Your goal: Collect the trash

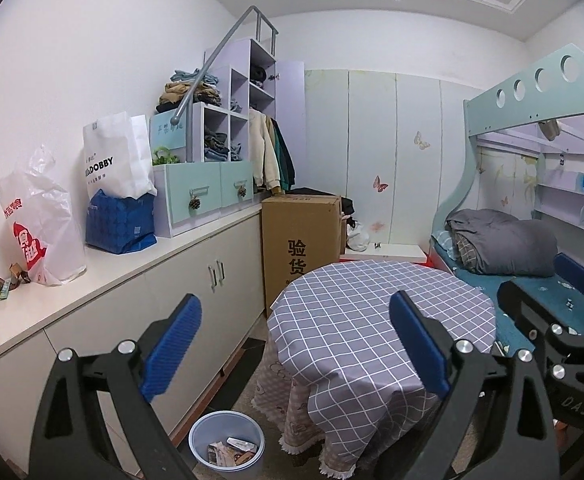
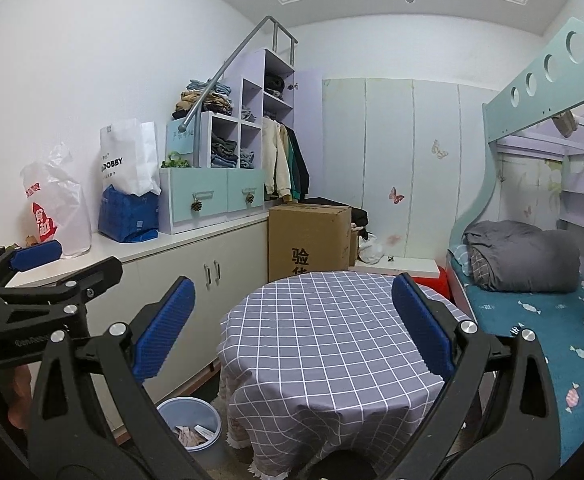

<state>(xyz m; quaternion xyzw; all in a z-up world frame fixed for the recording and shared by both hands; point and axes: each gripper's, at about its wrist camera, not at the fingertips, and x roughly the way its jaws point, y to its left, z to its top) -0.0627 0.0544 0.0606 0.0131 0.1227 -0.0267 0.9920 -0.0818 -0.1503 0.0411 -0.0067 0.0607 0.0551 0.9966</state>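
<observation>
the left gripper [image 1: 296, 344] hung wide open over the round table [image 1: 372, 320] in its checked cloth, gripping nothing. the right gripper [image 2: 292, 328] was spread just as wide and just as empty, above the same cloth. down on the floor, just beside the table and against the white cabinet [image 1: 196, 280], stood the blue trash bin [image 1: 226, 446] with paper scraps and wrappers inside. a few crumpled bits of litter [image 1: 2, 284] lay on the cabinet top, beside a white plastic bag [image 1: 40, 220] with red print.
</observation>
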